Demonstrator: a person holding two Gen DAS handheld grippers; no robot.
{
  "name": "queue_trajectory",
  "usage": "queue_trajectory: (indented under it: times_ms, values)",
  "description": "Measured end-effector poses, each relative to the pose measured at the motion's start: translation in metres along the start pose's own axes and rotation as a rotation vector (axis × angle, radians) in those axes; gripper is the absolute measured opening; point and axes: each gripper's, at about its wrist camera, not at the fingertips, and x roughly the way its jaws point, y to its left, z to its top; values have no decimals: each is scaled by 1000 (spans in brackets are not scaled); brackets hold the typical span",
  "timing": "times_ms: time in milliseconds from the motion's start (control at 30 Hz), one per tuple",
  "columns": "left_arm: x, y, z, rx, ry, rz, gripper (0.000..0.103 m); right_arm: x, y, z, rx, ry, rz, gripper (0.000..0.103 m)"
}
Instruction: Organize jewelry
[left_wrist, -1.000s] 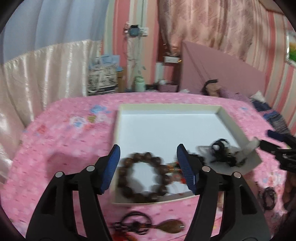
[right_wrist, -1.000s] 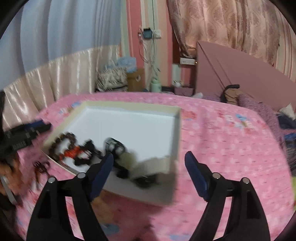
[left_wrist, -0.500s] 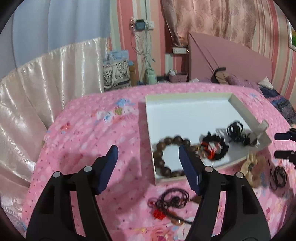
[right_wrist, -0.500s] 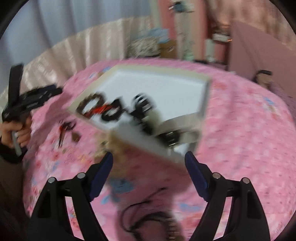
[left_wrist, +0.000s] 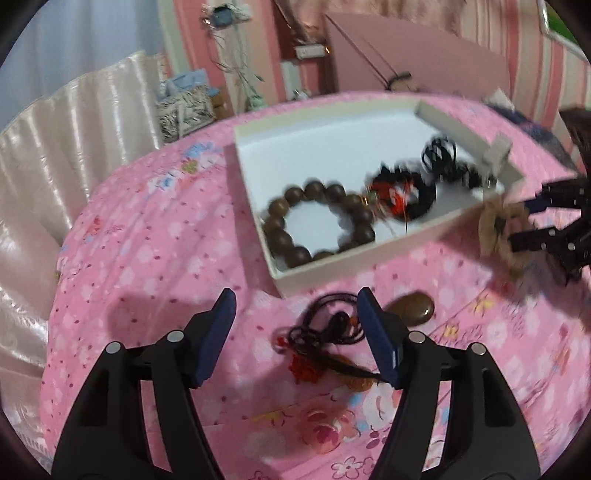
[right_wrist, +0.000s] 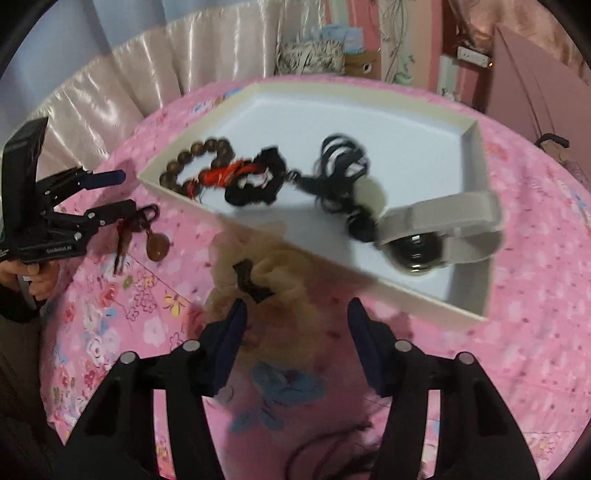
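Note:
A white shallow box (left_wrist: 332, 147) (right_wrist: 472, 155) lies on the pink floral cloth. In it are a brown bead bracelet (left_wrist: 317, 225) (right_wrist: 195, 162), a black and red bracelet (left_wrist: 402, 192) (right_wrist: 255, 177), black cords (right_wrist: 340, 166) and a grey watch (right_wrist: 439, 225). My left gripper (left_wrist: 295, 314) is open, low over a black cord necklace with a brown pendant (left_wrist: 408, 308) in front of the box. My right gripper (right_wrist: 295, 317) is open around a beige fabric scrunchie (right_wrist: 273, 273) beside the box; it also shows in the left wrist view (left_wrist: 498, 229).
The pink cloth (left_wrist: 147, 266) covers a round table with a satin skirt (right_wrist: 110, 96) at its edge. A dark cord (right_wrist: 332, 443) lies near my right gripper's base. Bags and a pink headboard stand behind the table.
My left gripper dropped toward the cord necklace in front of the box. My right gripper moved forward and down onto the beige scrunchie. Both stayed open.

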Motion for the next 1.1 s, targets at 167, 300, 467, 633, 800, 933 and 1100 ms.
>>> queue_trajectory:
  times_ms: [167,300,467,633,800,933,1100]
  values:
    - [14,-1,-5,-1,25,-38,24,0,2,0,-6,-5,13,38]
    - [0,7,-2,-54,-35,-114,1,-11,-4,0,14,-41,27,35]
    - [-24,25,4,-134,-130,-174,1,-33,-13,5,49,-136,72,21]
    - [-40,28,9,-166,-188,-187,1,-50,-20,8,83,-205,103,9]
    - [-34,27,9,-170,-181,-180,0,-35,-19,5,67,-121,76,13]
    - [-33,25,8,-157,-176,-179,0,-25,-16,3,58,-80,64,33]
    - [-31,27,7,-155,-169,-168,0,-15,-15,0,62,-44,45,42]
